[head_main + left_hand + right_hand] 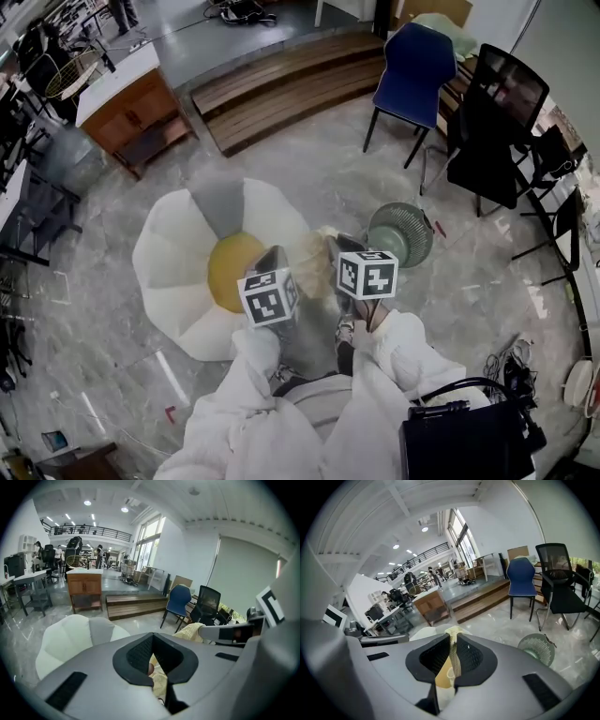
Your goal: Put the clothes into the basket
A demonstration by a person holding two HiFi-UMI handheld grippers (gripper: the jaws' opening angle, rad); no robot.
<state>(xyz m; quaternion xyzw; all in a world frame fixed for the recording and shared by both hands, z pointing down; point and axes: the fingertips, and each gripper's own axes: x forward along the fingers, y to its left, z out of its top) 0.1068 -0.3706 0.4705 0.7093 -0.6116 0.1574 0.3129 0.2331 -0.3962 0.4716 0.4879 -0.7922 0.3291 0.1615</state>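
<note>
The garment is a pale yellow, soft knitted cloth (314,251), bunched and creased. It hangs in the air at the centre of the head view, stretched between my two grippers above the grey marble floor (309,169).

My left gripper (272,258) has its fingers clenched on one edge; in the left gripper view the yellow knit (159,680) sits squeezed in the gap between them. My right gripper (343,248) has its fingers clamped on a thin upright fold of the same cloth (453,656).

The round grey-green plastic lattice basket (401,234) stands on the floor just right of the cloth, right of centre in the head view and at the lower right of the right gripper view (536,648). Its open mouth shows its slatted bottom. The cloth is outside it.

Left of the cloth lies a white flower-shaped floor cushion with a yellow round middle (178,253).
</note>
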